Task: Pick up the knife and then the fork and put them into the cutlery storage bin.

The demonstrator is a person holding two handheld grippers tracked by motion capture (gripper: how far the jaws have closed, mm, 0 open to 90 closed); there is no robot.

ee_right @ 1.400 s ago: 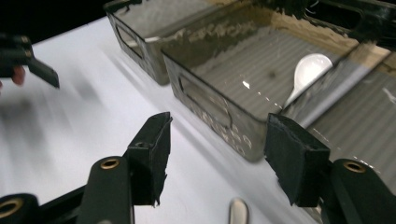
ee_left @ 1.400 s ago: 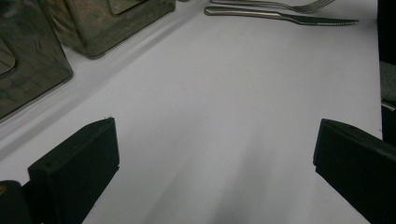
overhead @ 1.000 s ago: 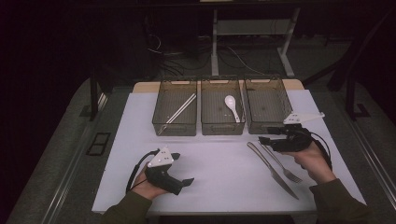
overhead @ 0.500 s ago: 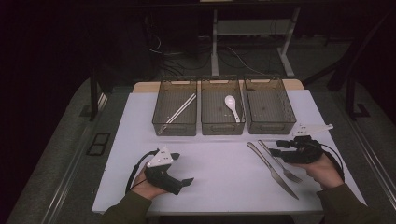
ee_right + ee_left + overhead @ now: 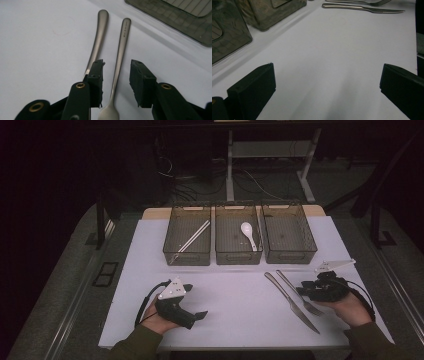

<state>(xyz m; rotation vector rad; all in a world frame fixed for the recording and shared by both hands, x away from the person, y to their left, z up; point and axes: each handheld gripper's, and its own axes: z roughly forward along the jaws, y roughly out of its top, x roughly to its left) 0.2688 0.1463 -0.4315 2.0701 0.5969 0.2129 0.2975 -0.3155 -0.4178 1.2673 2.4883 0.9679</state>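
A steel fork (image 5: 296,291) and a knife (image 5: 291,303) lie side by side on the white mat, right of centre. My right gripper (image 5: 304,291) is low over the fork's tine end. In the right gripper view the fork's handle (image 5: 120,55) runs between the two jaws with a gap on each side, and the knife's handle (image 5: 99,37) lies just outside the left jaw. The right gripper (image 5: 116,75) is open and its jaws have just been closing. My left gripper (image 5: 201,314) rests on the mat at the front left, wide open (image 5: 327,82) with nothing between its jaws.
Three dark mesh bins stand in a row at the back of the mat. The left bin (image 5: 172,251) holds chopsticks (image 5: 192,237), the middle one (image 5: 237,257) a white spoon (image 5: 248,234). The right bin (image 5: 290,255) stands close behind the fork.
My right gripper has come down and toward the near edge, onto the fork, and its jaws stand narrower. The left gripper has stayed where it was.
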